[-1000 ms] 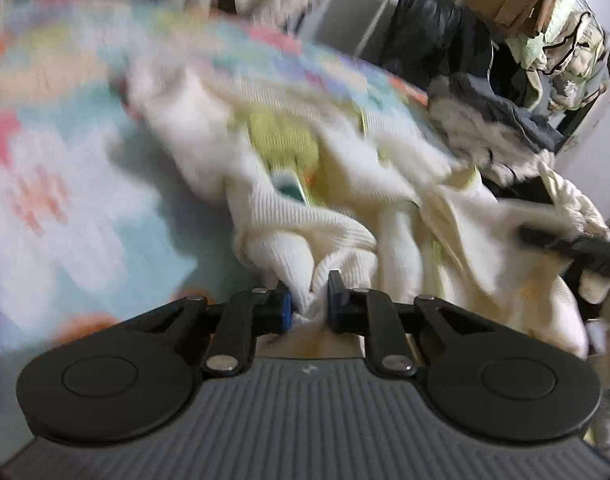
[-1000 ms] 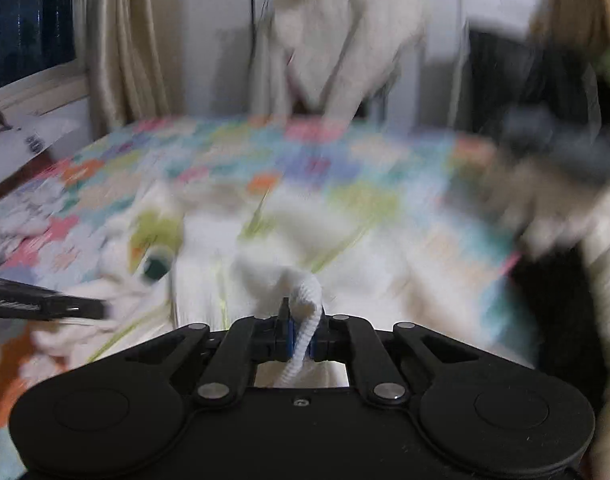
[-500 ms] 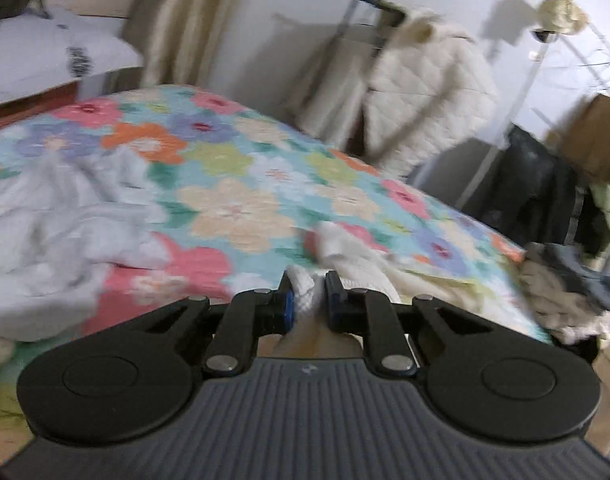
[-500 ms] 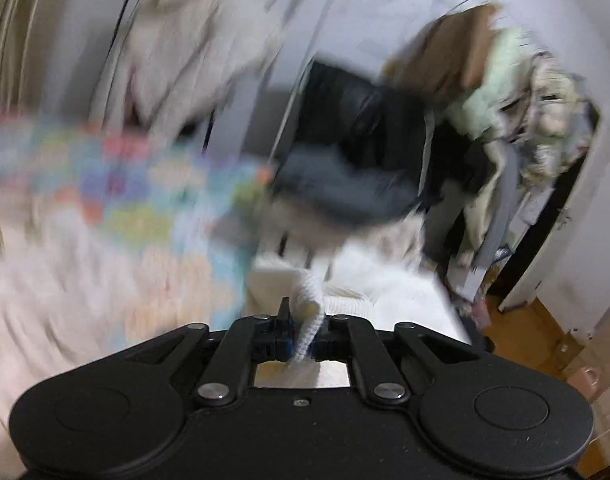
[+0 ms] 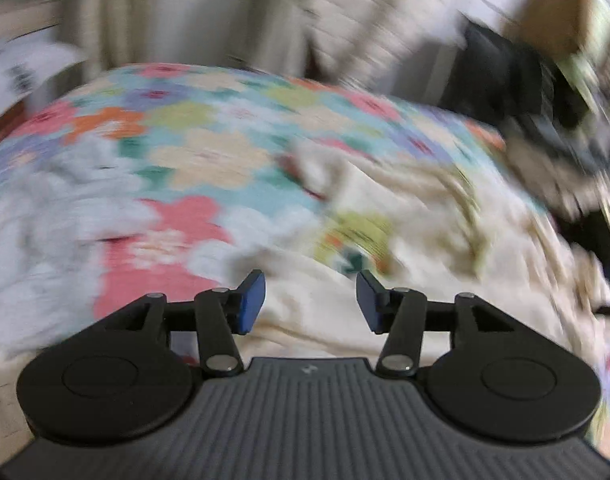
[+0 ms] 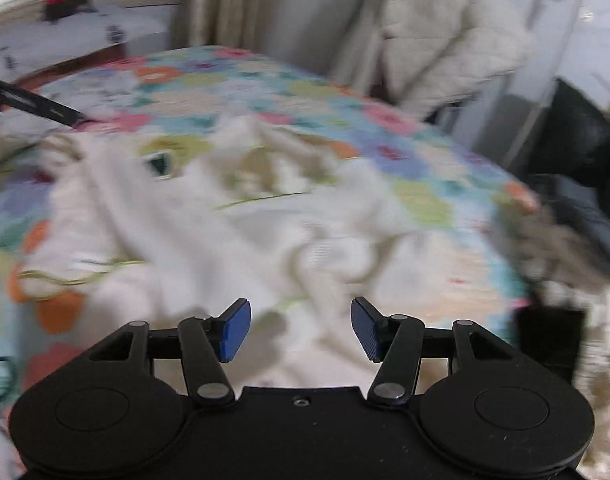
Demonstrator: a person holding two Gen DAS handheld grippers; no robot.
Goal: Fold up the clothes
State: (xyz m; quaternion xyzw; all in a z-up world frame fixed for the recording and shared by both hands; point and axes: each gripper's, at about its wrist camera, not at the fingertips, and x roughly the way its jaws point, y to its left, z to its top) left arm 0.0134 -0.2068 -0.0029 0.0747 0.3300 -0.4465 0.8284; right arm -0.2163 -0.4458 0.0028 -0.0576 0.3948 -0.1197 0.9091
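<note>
Left wrist view gives me a badly smeared picture, but I can see my left claw with its blue pads spread wide and nothing between them. Just ahead of it lies the cream knit garment, crumpled on the floral bedspread, with a yellow-green patch showing among its folds. A pale grey heap of cloth sits to the left on the same bed.

On the right wrist view my right claw is likewise parted and empty. The garment spreads across the bed in front of it, white and ribbed, rumpled rather than flat, with thin green-yellow trim lines running through it. One finger of the left claw shows as a dark bar at the far left, above the bedspread. A quilted cream jacket hangs beyond the bed.

Half a second ago both claws were pinched on folds of this knit and held it up; now both have let go and the garment lies on the bed.
</note>
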